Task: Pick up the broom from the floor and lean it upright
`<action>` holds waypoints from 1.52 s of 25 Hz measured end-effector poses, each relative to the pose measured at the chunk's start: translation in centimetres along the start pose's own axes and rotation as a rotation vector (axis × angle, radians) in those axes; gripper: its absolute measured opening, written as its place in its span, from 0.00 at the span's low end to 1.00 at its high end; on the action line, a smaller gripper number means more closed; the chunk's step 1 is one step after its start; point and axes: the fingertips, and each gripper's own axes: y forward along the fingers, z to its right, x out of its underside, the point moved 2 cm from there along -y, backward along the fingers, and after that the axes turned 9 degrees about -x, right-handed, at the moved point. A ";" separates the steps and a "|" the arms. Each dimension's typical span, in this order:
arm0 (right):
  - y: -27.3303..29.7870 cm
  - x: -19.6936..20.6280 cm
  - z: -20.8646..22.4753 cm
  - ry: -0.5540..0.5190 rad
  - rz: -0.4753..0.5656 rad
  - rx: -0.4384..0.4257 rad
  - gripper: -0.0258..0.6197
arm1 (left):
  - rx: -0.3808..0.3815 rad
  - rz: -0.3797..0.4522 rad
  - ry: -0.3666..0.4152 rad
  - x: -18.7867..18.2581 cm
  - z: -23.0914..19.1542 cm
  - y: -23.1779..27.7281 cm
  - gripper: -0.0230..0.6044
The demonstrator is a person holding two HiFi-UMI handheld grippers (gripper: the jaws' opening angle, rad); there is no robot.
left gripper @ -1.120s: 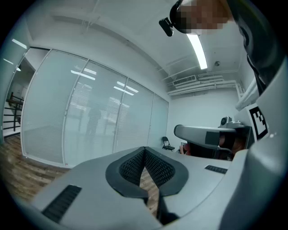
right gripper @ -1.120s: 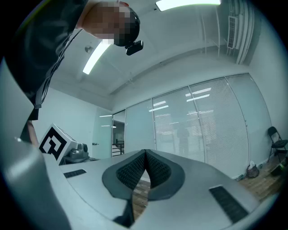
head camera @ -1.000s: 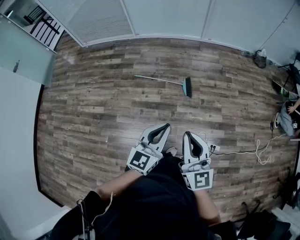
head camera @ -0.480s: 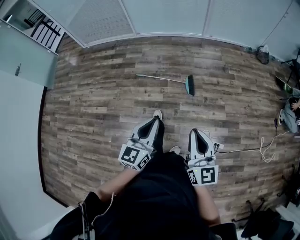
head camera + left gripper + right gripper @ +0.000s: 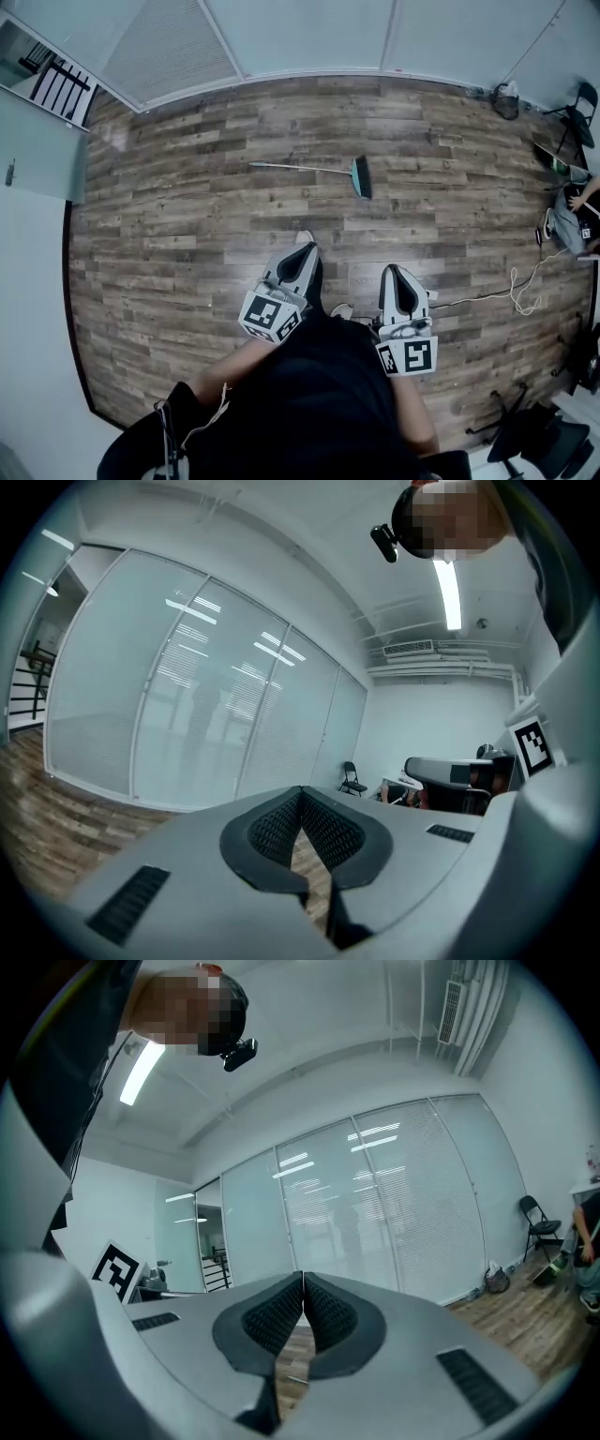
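Broom (image 5: 309,169) lies flat on the wooden plank floor (image 5: 187,244), untouched. Long thin pale handle (image 5: 291,167), small teal head (image 5: 361,177) with darker bristles. In the head view the handle runs almost level across the picture, its free end to the left and the head at the right end, tilted slightly lower. Bristles point toward the near side. It rests in the far half of the floor, closer to the far edge than the near one, roughly midway between the left and right edges.
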 end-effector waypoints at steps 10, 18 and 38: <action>12.0 -1.4 5.2 0.018 -0.057 0.018 0.07 | 0.009 -0.028 -0.016 -2.1 -8.1 9.1 0.07; 22.0 -2.6 5.8 -0.020 -0.066 0.036 0.07 | -0.044 -0.039 -0.078 -4.3 -16.5 11.2 0.07; 32.0 -1.8 6.5 0.056 -0.122 -0.024 0.07 | -0.110 -0.009 -0.209 -6.6 -23.9 14.1 0.07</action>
